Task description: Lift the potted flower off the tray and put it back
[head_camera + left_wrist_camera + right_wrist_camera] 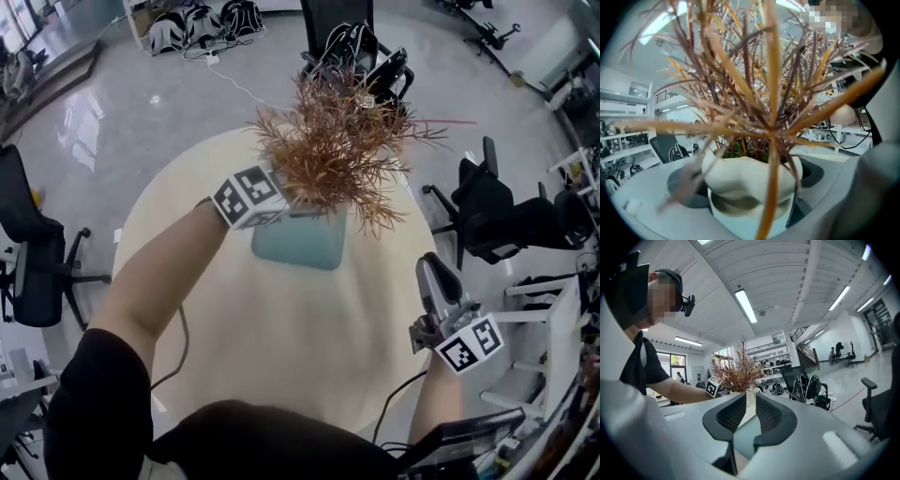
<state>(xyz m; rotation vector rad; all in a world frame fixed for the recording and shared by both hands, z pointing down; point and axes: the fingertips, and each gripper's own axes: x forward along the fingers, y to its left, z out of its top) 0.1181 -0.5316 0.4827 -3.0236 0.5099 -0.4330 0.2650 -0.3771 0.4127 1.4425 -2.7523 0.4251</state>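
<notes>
Above the teal tray (302, 246), potted flower (333, 155) clamped at its pot by left gripper (750, 201), seemingly lifted; right gripper (750, 401) narrowly apart, empty; next, likely lowering squarely back down.

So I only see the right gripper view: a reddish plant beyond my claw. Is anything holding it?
Observer: Yes, the left claw is shut on its white pot.
Visitor: What is underneath it?
Observer: From above, a teal tray lies on the round table below it; foliage hides whether the pot touches it.
Visitor: And where is my claw?
Observer: The right claw hangs by the table's right edge, apart from the tray.
</notes>
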